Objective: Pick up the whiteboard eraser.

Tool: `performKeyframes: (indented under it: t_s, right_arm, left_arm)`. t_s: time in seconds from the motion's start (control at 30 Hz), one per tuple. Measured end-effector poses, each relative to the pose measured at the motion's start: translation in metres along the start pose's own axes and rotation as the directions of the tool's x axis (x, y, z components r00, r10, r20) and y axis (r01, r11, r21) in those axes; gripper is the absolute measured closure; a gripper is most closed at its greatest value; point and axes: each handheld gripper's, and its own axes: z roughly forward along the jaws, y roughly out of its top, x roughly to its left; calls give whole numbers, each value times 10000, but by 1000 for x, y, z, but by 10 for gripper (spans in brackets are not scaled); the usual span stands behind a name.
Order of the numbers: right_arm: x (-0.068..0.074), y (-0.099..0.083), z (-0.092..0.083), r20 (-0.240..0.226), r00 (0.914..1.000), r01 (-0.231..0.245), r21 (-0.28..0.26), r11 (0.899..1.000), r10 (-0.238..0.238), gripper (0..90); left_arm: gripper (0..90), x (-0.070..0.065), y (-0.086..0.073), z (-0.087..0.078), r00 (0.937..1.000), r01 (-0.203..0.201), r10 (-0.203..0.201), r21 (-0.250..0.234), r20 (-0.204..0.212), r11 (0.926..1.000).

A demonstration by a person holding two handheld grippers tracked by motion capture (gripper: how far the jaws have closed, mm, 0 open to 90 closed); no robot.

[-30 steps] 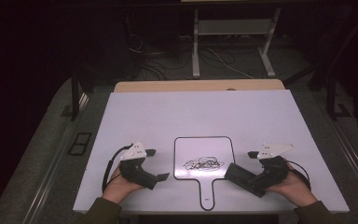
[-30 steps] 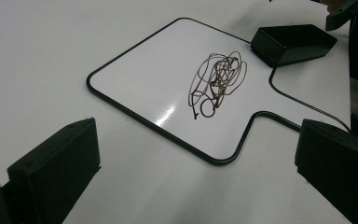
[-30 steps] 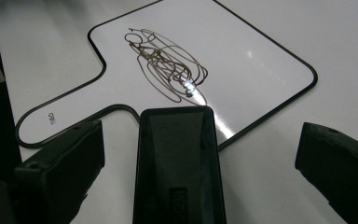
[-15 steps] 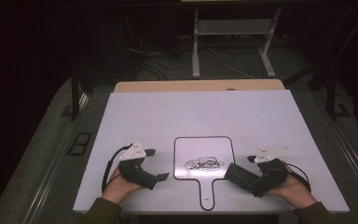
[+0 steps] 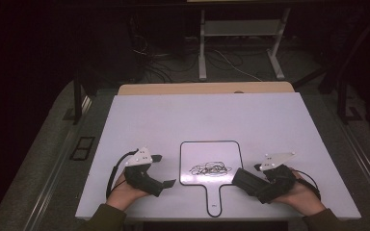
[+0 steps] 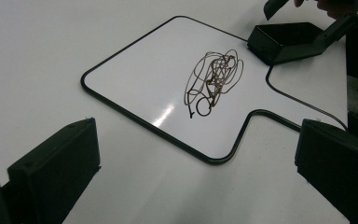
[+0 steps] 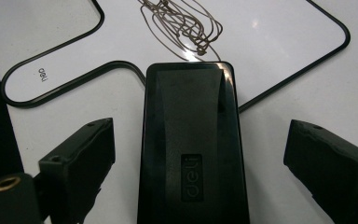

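Observation:
A small white paddle-shaped whiteboard (image 5: pixel 197 154) with a black rim lies near the table's front edge, a dark scribble (image 5: pixel 211 169) at its middle. A black deli eraser (image 7: pixel 191 140) rests at the board's right edge, its front end on the rim. My right gripper (image 7: pixel 200 154) straddles the eraser; its jaws have just been closing, and a gap still shows on each side, so the pads do not touch it. Left of the board my left gripper (image 5: pixel 164 170) stands open on the table, with bare table between its jaws (image 6: pixel 196 163) and the scribble (image 6: pixel 214 77) beyond.
The white tabletop (image 5: pixel 212 115) stretches wide behind the board, with a wooden strip (image 5: pixel 204 88) along its far edge. Cables trail from both grippers. Past the table are a dark floor, loose cables and a metal stand (image 5: pixel 241 43).
Both hands stay where they were beside the board. The eraser and the whiteboard have not shifted.

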Motion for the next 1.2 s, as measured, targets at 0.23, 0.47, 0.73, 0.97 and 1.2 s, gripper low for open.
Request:
performKeyframes:
  t_s: [0.23,0.47,0.73,0.97,1.2]
  right_arm:
    - [0,-1,4,-15,10000,1,244,9997,0,73]
    - [-1,-3,5,-121,9999,19,644,9979,-11,164]
    - [-2,-6,4,-85,9999,100,852,9963,-93,217]
    - [0,-9,3,12,9998,196,949,9953,-198,272]
    - [1,-9,3,-71,9996,295,980,9947,-290,358]
  left_arm:
    - [0,0,-1,1,10000,-12,12,101,71,9999]
    - [0,-1,-1,2,9999,-42,41,137,103,9999]
    - [0,-1,-1,2,9999,-49,46,167,161,9998]
    - [0,-1,-1,2,9998,-51,48,161,186,9999]
    - [0,-1,-1,2,9998,-46,43,157,181,9999]
